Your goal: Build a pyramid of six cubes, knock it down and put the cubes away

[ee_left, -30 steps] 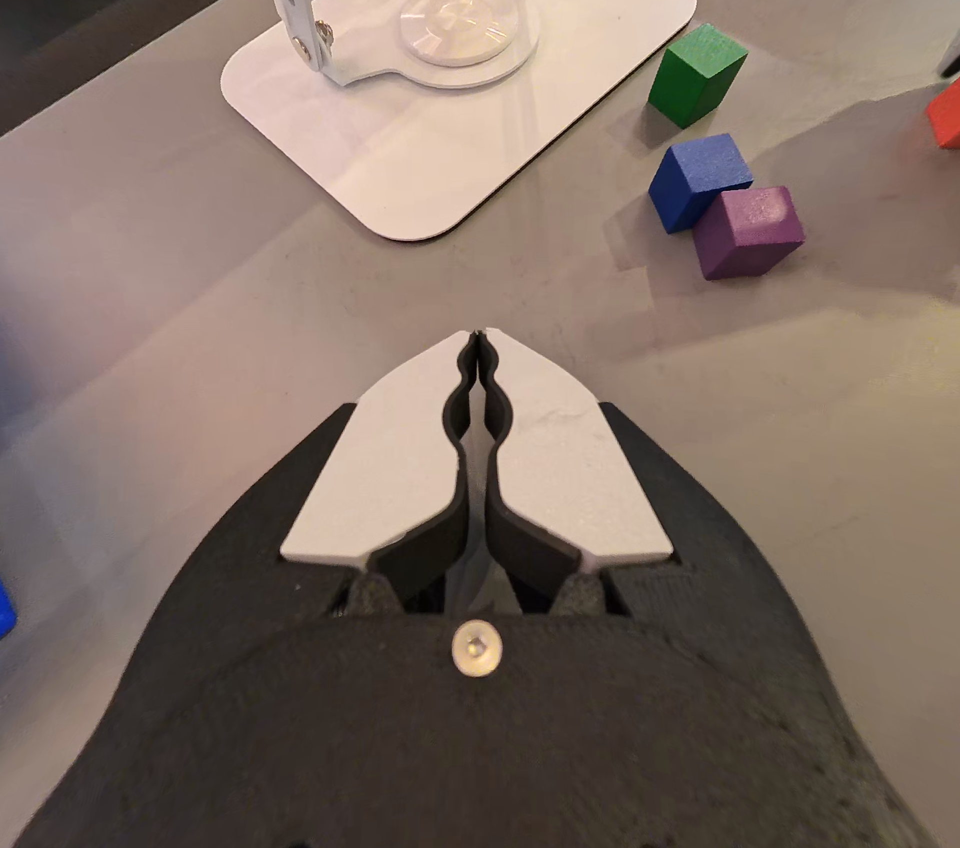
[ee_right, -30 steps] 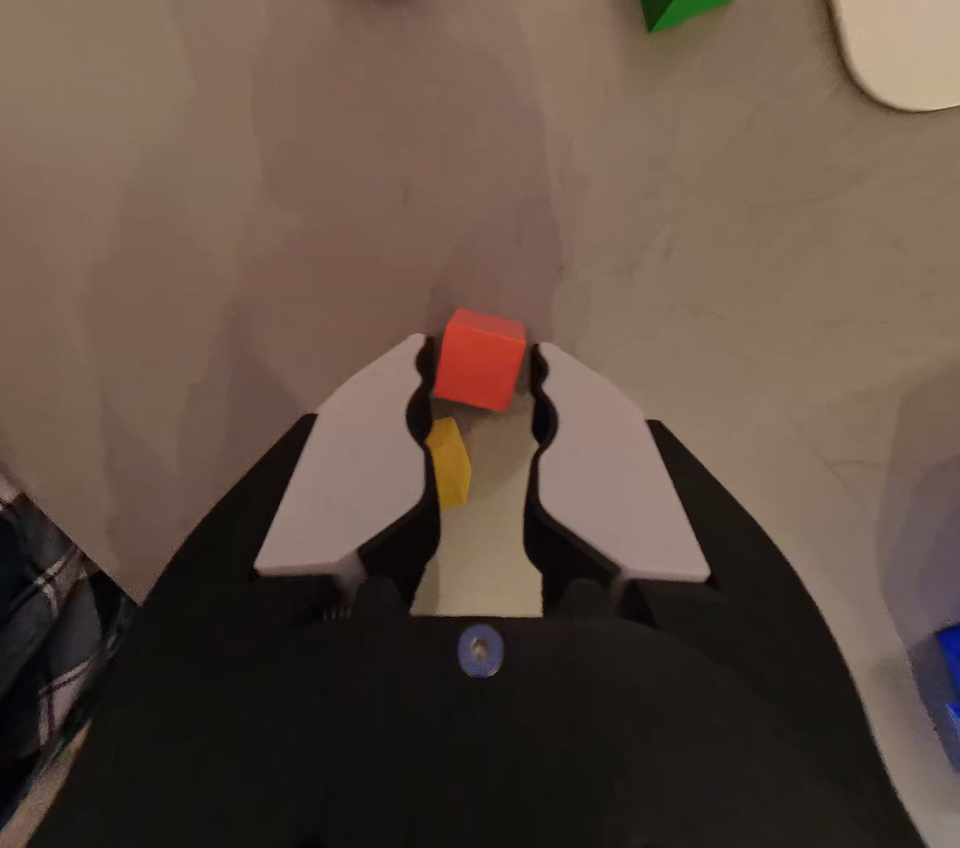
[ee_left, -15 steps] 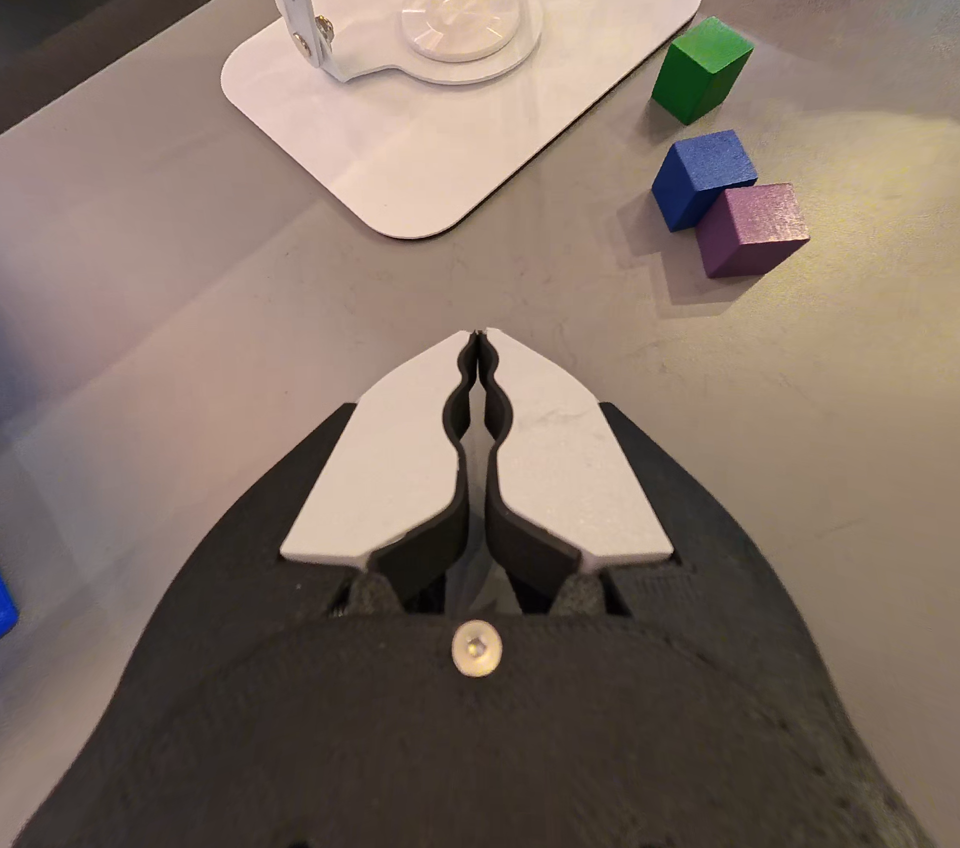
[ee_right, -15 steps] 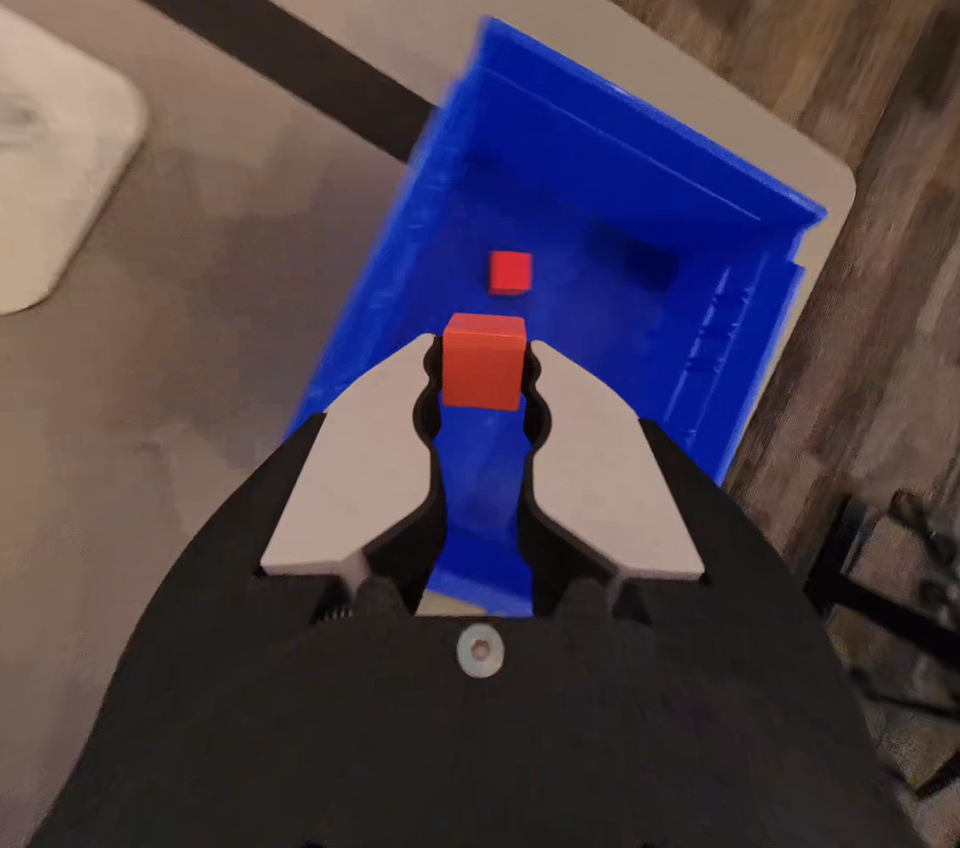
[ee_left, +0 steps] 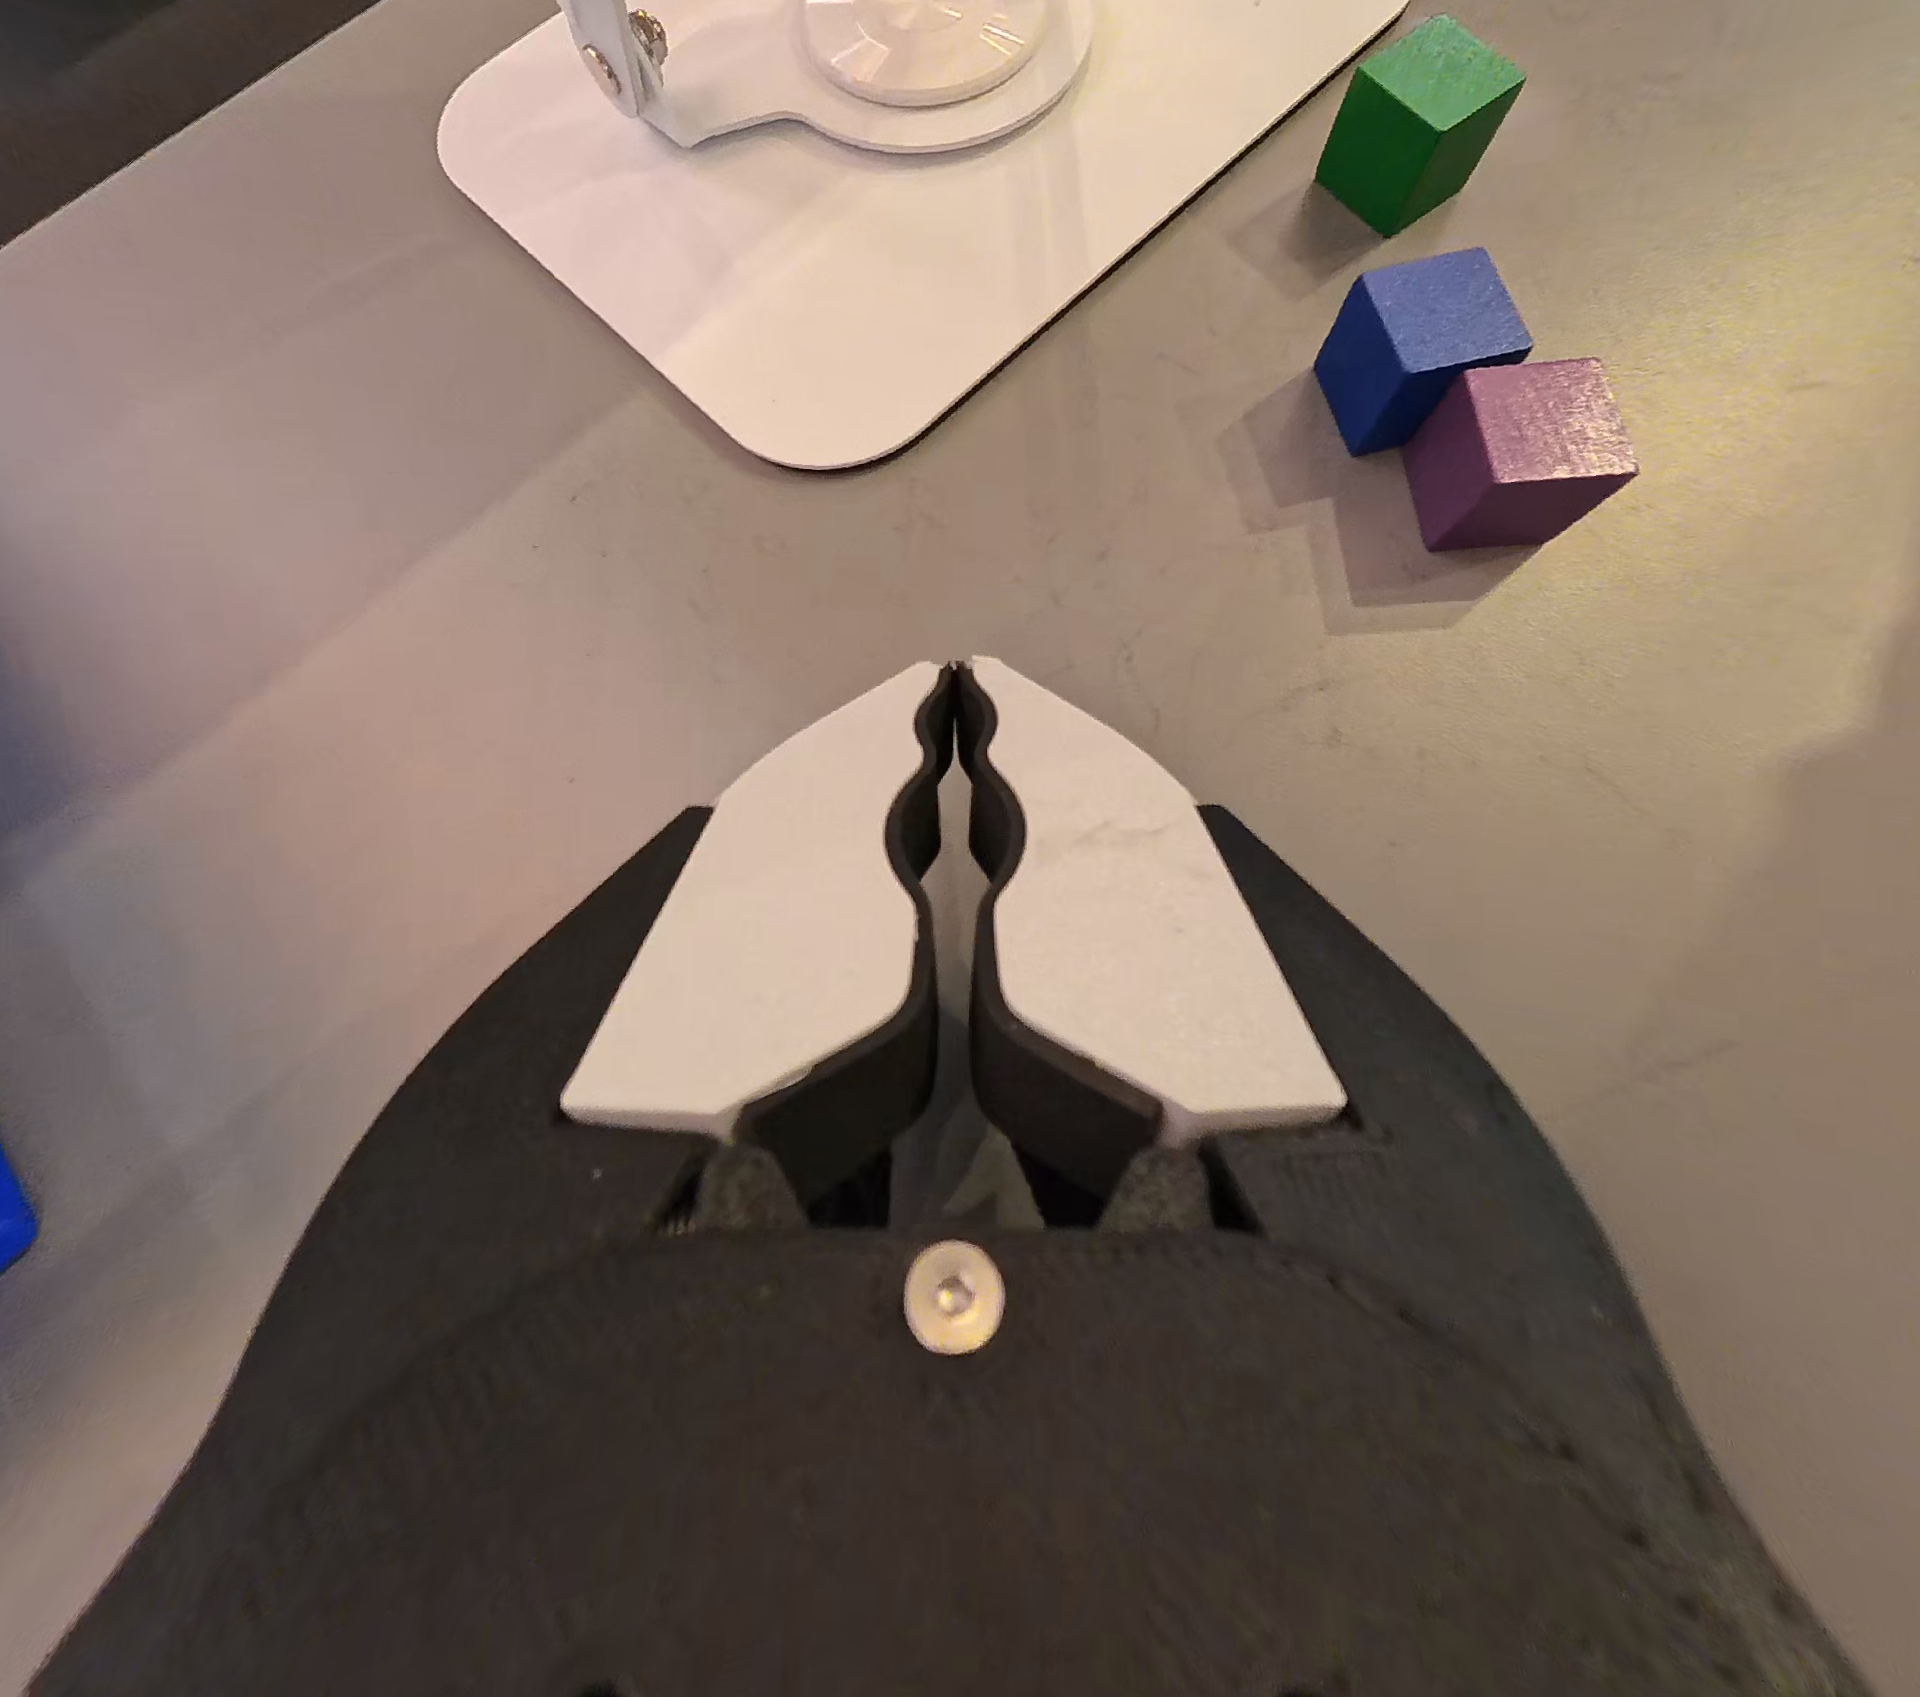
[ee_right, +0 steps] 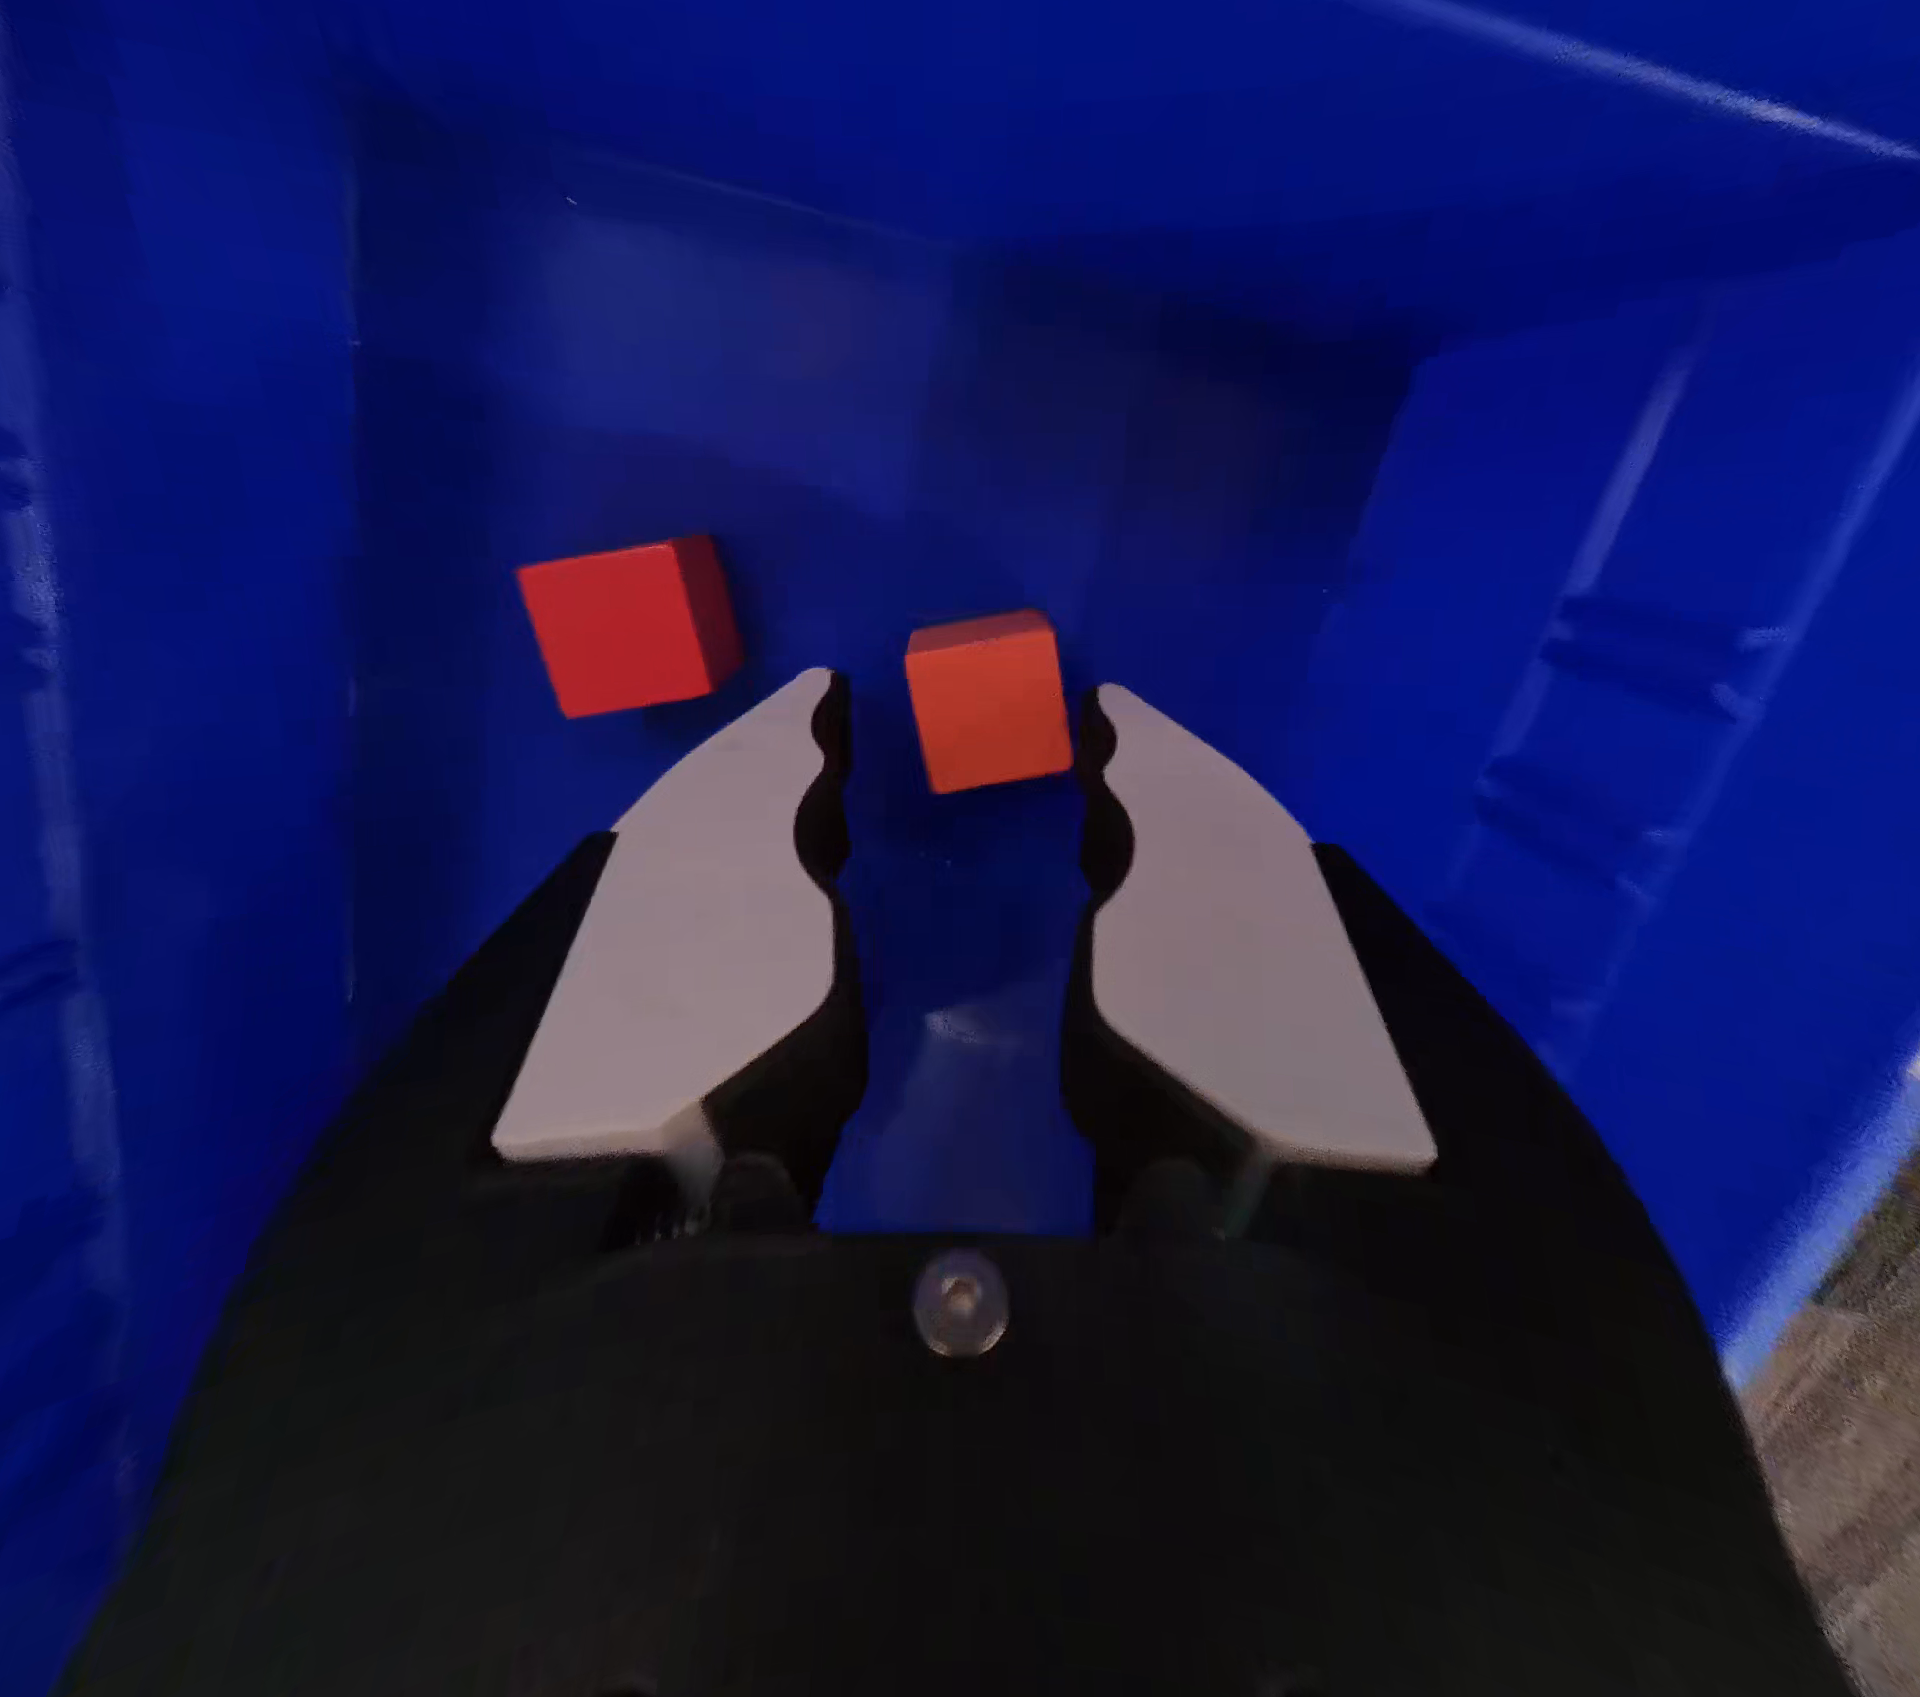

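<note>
Nearest to us in the right wrist view, our right gripper [ee_right: 961, 691] reaches down into a deep blue bin [ee_right: 1558, 504]. Its two pale fingers [ee_right: 727, 816] stand well apart, and an orange cube [ee_right: 985, 700] sits between them with a strip of blue showing on each side, so neither pad presses on it. We judge it freshly let go, dropped or set down for storage. It is a cube, so it has no long axis; its broad orange face is turned toward the camera and it is skewed slightly against the line of the fingers. Just beyond and to the left, a red cube [ee_right: 629, 624] lies on the bin floor, apart from the orange one and also turned a little. Farther off rise the bin's blue walls.

In the left wrist view, our left gripper [ee_left: 956, 668] hovers over the grey table [ee_left: 416, 608] with its fingers pressed fully together and nothing between them, seemingly idle. Beyond it, to the right, a purple cube [ee_left: 1517, 452] touches a blue cube [ee_left: 1418, 343], and a green cube [ee_left: 1418, 141] stands a little farther on, apart from the pair. All three wait outside the bin. Farthest back rests a white stand base [ee_left: 883, 265].
</note>
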Tool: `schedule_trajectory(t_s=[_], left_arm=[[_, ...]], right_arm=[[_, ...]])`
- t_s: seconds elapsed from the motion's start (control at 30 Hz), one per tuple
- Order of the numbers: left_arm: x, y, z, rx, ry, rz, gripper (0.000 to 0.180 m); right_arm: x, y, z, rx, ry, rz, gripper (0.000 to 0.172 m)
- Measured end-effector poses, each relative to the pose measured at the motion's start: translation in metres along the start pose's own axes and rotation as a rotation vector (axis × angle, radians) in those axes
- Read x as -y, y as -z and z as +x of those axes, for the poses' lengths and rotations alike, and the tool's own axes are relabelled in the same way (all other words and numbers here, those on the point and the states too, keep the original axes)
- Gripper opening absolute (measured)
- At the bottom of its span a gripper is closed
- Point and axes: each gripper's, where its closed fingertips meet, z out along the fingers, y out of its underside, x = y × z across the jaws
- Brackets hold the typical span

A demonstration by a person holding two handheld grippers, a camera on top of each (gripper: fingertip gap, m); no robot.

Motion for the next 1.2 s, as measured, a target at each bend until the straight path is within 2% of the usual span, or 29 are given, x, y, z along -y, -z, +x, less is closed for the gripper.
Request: schedule_trajectory(t_s=[0.1,0.17,0.27,0.37,0.43,0.5,0.57,0.63,0.8,0.83,0.87,0.97,1.07,1.13,1.2], left_arm=[[0.000,0.000,0.000,0.000,0.001,0.002,0.000],[0.000,0.000,0.000,0.000,0.003,0.002,0.000],[0.000,0.000,0.000,-0.003,0.004,0.000,0.000],[0.000,0.000,0.000,-0.004,0.001,-0.002,0.000],[0.000,0.000,0.001,-0.004,-0.004,0.001,0.000],[0.000,0.000,0.001,-0.005,-0.005,0.002,0.000],[0.000,0.001,0.002,-0.006,-0.004,0.004,0.000],[0.000,0.002,0.002,-0.007,-0.003,0.006,0.000],[-0.001,0.002,0.003,-0.008,-0.006,0.004,0.000],[-0.001,0.002,0.003,-0.009,-0.005,0.004,0.000],[-0.001,0.002,0.003,-0.009,-0.005,0.005,0.000],[-0.001,0.002,0.003,-0.008,-0.004,0.004,0.000],[-0.001,0.001,0.002,-0.007,-0.004,0.000,0.000],[-0.001,0.001,0.003,-0.007,-0.006,-0.002,0.000],[-0.001,0.001,0.003,-0.006,-0.007,-0.002,0.000]], right_arm=[[0.003,0.028,-0.004,-0.034,0.024,0.055,0.050],[0.004,0.069,-0.021,-0.064,0.089,0.141,0.050],[-0.013,0.135,-0.093,0.004,0.286,0.255,0.044],[-0.061,0.170,-0.199,0.191,0.563,0.300,0.042],[-0.105,0.170,-0.263,0.280,0.774,0.275,0.045],[-0.148,0.157,-0.311,0.352,0.898,0.220,0.049],[-0.185,0.135,-0.342,0.391,0.956,0.121,0.056],[-0.216,0.115,-0.364,0.414,1.017,0.049,0.056],[-0.244,0.079,-0.377,0.368,1.057,-0.044,0.045],[-0.246,0.073,-0.375,0.349,1.064,-0.058,0.034],[-0.247,0.070,-0.375,0.352,1.067,-0.061,0.029],[-0.239,0.079,-0.374,0.376,1.037,-0.017,0.029],[-0.184,0.123,-0.337,0.302,0.901,0.155,0.029],[-0.135,0.156,-0.286,0.208,0.757,0.276,0.029],[-0.092,0.173,-0.223,0.101,0.612,0.339,0.029]])
